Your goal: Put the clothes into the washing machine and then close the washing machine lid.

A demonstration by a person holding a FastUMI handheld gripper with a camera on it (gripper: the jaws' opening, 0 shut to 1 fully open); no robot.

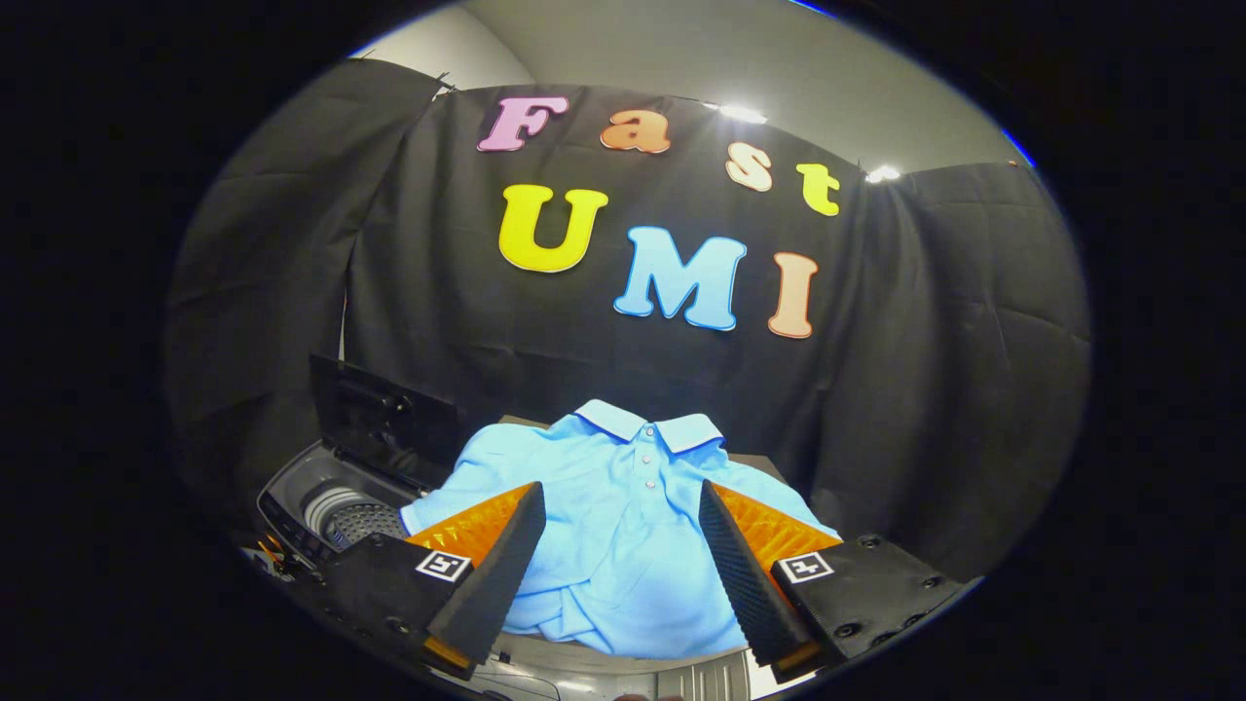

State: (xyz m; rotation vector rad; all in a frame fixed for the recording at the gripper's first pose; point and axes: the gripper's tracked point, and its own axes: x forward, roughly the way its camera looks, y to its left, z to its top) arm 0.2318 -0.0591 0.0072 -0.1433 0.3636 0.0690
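Observation:
A light blue polo shirt [623, 516] lies spread out flat, collar away from me, just ahead of and between my fingers. My gripper [620, 531] is open, its two black and orange fingers [492, 565] standing wide apart above the shirt's lower half without touching it. To the left of the shirt sits a small grey washing machine [336, 506], its drum exposed and its dark lid [384, 419] raised upright at the back.
The shirt rests on a brown surface [750, 460] whose edge shows behind the collar. A pale grey ridged panel [681, 672] lies just below the fingers. Black cloth walls close in behind and on both sides.

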